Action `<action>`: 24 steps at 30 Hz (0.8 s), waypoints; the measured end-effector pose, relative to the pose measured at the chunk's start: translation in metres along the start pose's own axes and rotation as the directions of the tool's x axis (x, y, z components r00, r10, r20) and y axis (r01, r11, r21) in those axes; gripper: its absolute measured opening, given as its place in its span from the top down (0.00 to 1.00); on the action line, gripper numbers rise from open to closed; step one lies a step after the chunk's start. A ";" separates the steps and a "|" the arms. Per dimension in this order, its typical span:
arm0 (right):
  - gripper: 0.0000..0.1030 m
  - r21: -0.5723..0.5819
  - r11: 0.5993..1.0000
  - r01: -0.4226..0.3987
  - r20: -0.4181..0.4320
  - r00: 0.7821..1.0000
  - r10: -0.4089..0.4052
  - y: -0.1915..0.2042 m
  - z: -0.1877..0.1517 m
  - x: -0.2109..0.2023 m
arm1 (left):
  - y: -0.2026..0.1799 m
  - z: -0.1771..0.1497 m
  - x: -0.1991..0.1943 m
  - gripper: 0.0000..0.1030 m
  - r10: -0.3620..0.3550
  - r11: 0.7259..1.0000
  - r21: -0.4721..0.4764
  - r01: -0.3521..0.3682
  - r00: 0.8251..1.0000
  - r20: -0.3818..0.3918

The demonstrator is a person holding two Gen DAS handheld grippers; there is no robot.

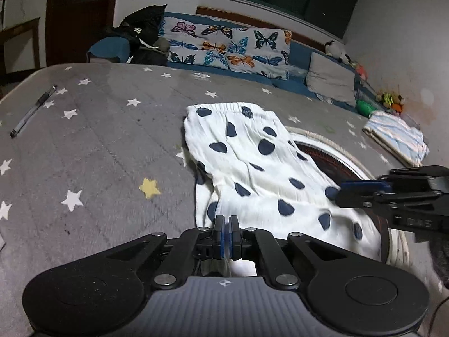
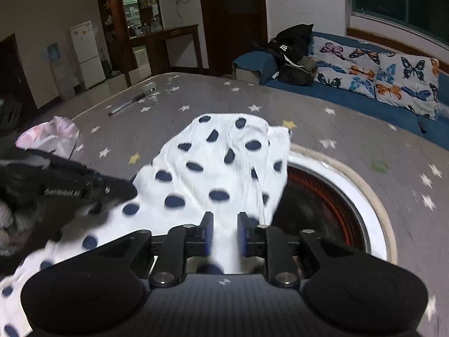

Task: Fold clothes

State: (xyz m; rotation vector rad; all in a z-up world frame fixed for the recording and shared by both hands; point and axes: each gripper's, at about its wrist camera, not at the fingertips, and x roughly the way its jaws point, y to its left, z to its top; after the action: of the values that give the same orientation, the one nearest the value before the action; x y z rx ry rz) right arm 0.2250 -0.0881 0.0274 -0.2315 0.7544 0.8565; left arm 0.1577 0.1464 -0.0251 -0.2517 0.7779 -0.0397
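**Both tools on the spotted garment**

The white, navy-spotted garment [image 1: 261, 168] lay on the grey star-print bench [image 1: 98, 146], partly covering a round inset [image 1: 334, 157]. The left tool [image 1: 226, 224] was clamped shut on its near edge. The right tool [image 2: 224, 224] had cloth between its parted pads; whether it gripped was unclear.

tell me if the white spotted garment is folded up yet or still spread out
Spread out, not folded: the white fabric garment with navy spots lies stretched across the grey star-print cover, wrinkled, its near edge pinched in the shut left hand-held gripper.
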 end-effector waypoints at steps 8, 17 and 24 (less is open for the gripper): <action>0.65 0.020 1.000 0.009 0.000 1.000 -0.009 -0.019 0.041 0.046 | 0.002 0.005 0.003 0.97 -0.005 1.000 0.001 0.005 1.000 0.012; 0.64 0.135 0.991 -0.012 0.019 1.000 0.009 -0.051 0.070 0.095 | 0.003 0.010 0.005 0.93 -0.026 1.000 0.010 0.026 1.000 0.010; 0.96 0.120 0.993 0.002 0.004 1.000 -0.002 -0.052 0.071 0.104 | 0.003 0.018 0.009 0.87 -0.028 0.999 0.021 0.028 0.999 0.019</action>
State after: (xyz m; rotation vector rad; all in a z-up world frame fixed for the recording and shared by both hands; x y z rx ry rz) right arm 0.3433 -0.0262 0.0022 -0.1232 0.7987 0.8064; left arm 0.1761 0.1517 -0.0195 -0.2426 0.7546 -0.0721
